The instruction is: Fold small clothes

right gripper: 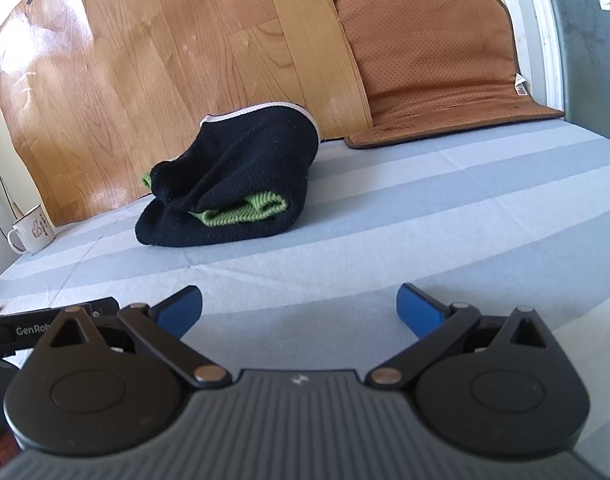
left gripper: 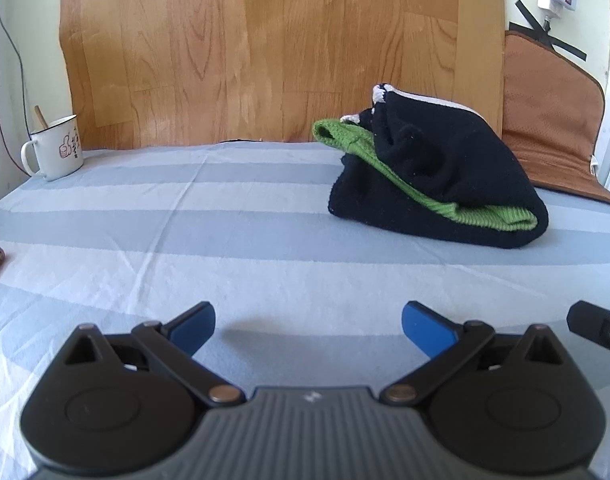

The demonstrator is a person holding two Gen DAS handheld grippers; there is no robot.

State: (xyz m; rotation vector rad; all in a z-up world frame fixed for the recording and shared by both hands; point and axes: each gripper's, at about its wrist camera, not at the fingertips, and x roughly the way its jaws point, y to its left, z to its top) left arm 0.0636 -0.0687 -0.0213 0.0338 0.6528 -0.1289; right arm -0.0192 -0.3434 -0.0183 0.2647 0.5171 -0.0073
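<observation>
A black knit garment with green ribbed trim (left gripper: 437,184) sits bundled on the striped sheet (left gripper: 225,240) covering the surface, toward the far side, close to the wood-grain panel (left gripper: 265,48) and just beside the brown perforated mat (left gripper: 553,128). It looks roughly folded over itself, though its upper flap stands puffed up instead of lying flat. The left claw (left gripper: 308,328) hovers low over the sheet with its blue pads wide apart and nothing between them; the right claw (right gripper: 299,314) is likewise spread and empty, well short of the garment. A white enamel mug (left gripper: 55,148) stands at the far left edge. The bundle seems likely to spring open, since thick knit resists a crease and the raised flap carries no weight. A pinch that catches only the top layer would drag the stack apart, and pushing the pile could bunch the sheet beneath it or nudge it against the mat.
</observation>
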